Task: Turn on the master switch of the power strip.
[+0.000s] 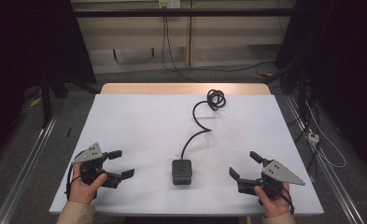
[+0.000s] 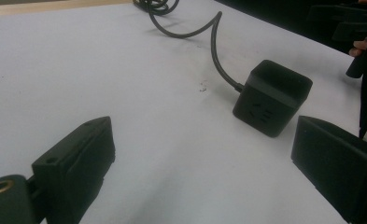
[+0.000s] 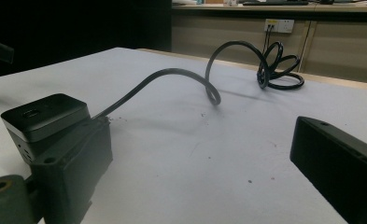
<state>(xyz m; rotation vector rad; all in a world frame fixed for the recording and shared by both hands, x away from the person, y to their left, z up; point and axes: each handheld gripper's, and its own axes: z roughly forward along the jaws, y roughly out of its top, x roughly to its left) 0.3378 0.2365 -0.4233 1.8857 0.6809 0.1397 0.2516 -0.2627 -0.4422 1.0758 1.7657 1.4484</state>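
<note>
We see a white table across the middle of the high view, its wooden far edge at the top and grey floor with metal rails down both sides. Behind it, at the top of the frame, runs a pale wall with sockets and hanging wires, and dark stands close in at the upper left and upper right.

Most of the table is bare, with wide open room to the left, right and front of the cube, which sits in the lower middle of the frame, well in from every edge. Its cord curves up toward the top of the frame and ends in a coil near the far edge.

Our left gripper sits at the lower left, jaws spread wide and holding nothing, well apart from the cube. Our right gripper sits at the lower right, jaws likewise spread and free. The cube lies between the two, touched by neither.
</note>
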